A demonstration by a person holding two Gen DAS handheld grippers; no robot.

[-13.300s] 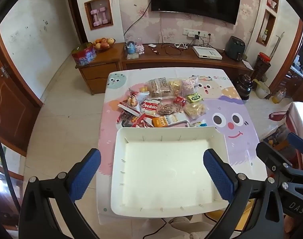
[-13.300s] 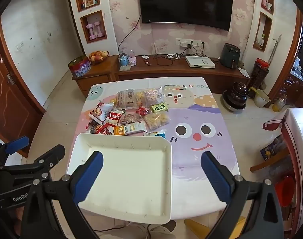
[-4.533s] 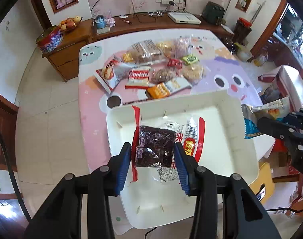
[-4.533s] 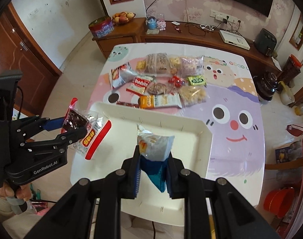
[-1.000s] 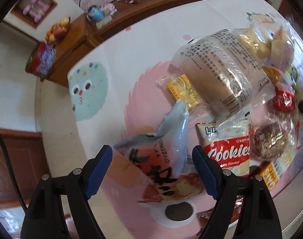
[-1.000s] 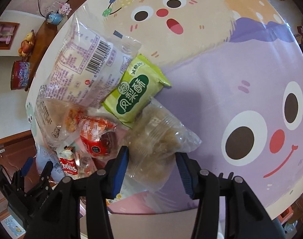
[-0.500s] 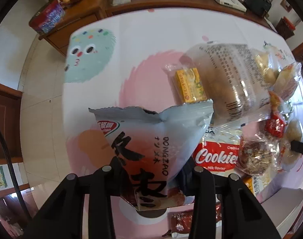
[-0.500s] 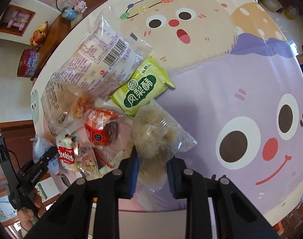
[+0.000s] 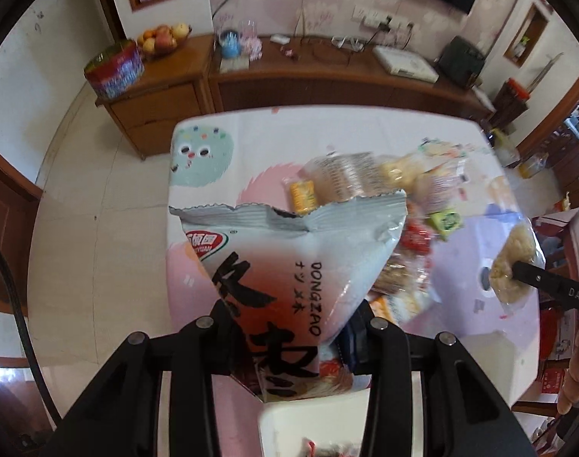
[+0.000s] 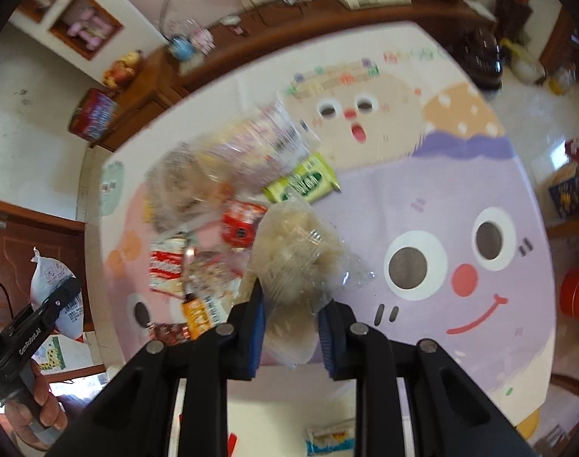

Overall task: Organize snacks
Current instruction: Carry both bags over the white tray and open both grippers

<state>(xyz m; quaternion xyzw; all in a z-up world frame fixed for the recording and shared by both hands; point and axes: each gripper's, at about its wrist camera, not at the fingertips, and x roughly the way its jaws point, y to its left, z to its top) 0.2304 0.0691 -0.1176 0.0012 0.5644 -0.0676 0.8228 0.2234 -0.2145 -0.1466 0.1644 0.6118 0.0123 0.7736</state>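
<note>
Now my left gripper (image 9: 289, 337) clamps a pale grey crimped snack bag (image 9: 289, 262) printed in black, while my right gripper (image 10: 291, 327) pinches a clear, lumpy beige pack (image 10: 293, 262).

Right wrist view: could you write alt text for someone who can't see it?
The right gripper clamps a clear bag of pale puffed snacks, held above a cartoon tablecloth. Behind it, blurred, lie loose snack packets, among them a green packet and a red one. At far left, the left gripper holds a pale bag.
</note>
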